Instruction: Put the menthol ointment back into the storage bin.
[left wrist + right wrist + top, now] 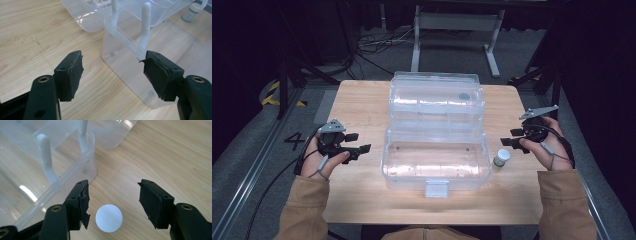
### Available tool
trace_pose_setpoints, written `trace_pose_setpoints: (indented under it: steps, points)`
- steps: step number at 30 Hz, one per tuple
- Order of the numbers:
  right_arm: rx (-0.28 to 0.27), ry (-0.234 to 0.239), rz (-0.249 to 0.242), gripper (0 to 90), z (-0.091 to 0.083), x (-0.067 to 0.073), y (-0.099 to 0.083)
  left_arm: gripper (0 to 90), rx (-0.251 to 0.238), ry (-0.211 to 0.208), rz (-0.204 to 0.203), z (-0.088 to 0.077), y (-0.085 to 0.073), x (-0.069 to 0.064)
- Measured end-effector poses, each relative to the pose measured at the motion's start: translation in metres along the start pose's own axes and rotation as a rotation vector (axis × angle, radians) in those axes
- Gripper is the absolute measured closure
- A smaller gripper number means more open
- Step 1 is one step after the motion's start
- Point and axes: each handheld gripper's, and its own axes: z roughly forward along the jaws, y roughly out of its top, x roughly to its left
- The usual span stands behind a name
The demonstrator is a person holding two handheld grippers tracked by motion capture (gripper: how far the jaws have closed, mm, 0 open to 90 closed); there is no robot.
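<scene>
Right gripper view looks down between two wide-spread jaws of the right gripper (112, 202) onto a small bottle (109, 218), whose round white cap lies just ahead of the jaws and slightly toward the left one, touching neither. Beyond that left jaw rises the wall of the clear plastic box (75, 172), standing open on the wooden table (162, 152). In the high view the bottle (501, 157) stands upright just inboard of the right gripper (512, 138), near the box's corner. It is probably light, stiff and smooth, so it may tip or slide if one pad arrives first; a square grip across the body below the cap looks safest. The left gripper (113, 72) is also wide open and empty, with the box's near wall just ahead of its right jaw.
</scene>
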Motion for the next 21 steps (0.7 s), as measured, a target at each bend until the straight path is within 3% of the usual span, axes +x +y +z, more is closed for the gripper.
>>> trace_pose_setpoints:
  steps: [14,21]
  points:
    - [0.136,-0.013,-0.026,40.0,0.024,-0.002,-0.005,32.0,0.012,-0.003,-0.004,0.002,-0.001,0.000]
    - [0.186,0.004,-0.034,39.3,0.031,0.000,-0.007,32.0,0.019,-0.007,-0.001,0.002,-0.001,-0.001]
